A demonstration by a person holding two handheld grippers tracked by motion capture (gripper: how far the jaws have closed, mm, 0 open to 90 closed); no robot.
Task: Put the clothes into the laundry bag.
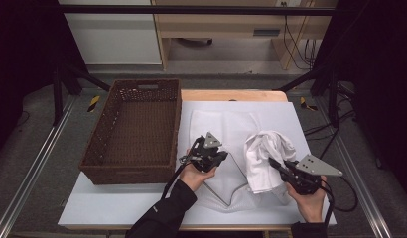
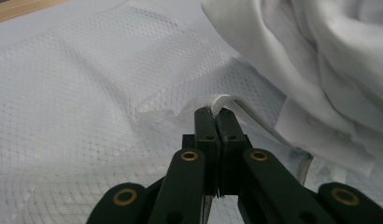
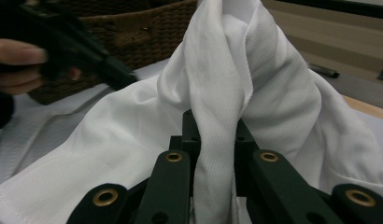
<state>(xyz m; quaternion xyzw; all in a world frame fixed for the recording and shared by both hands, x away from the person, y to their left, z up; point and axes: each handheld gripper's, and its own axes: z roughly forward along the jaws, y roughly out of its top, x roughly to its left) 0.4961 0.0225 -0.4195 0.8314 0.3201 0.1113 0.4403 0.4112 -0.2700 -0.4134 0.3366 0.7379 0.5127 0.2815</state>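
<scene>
A white mesh bag [image 1: 211,124] lies flat on the white table [image 1: 117,208]. My left gripper [image 1: 225,155] is shut on the bag's raised edge; in the left gripper view the jaws [image 2: 216,115] pinch a white hem of the mesh bag [image 2: 87,93]. A bunched white cloth [image 1: 266,148] stands up on the right part of the bag. My right gripper [image 1: 272,162] is shut on it, and a twisted fold of the white cloth [image 3: 273,93] runs between its jaws [image 3: 216,128]. The same cloth [image 2: 329,60] fills the upper right of the left gripper view.
A dark brown wicker basket [image 1: 100,148] sits on the left of the table, next to the bag, and is empty; its basket wall [image 3: 133,18] shows behind the cloth. The left gripper [image 3: 110,70] and its hand [image 3: 17,56] appear at the left there.
</scene>
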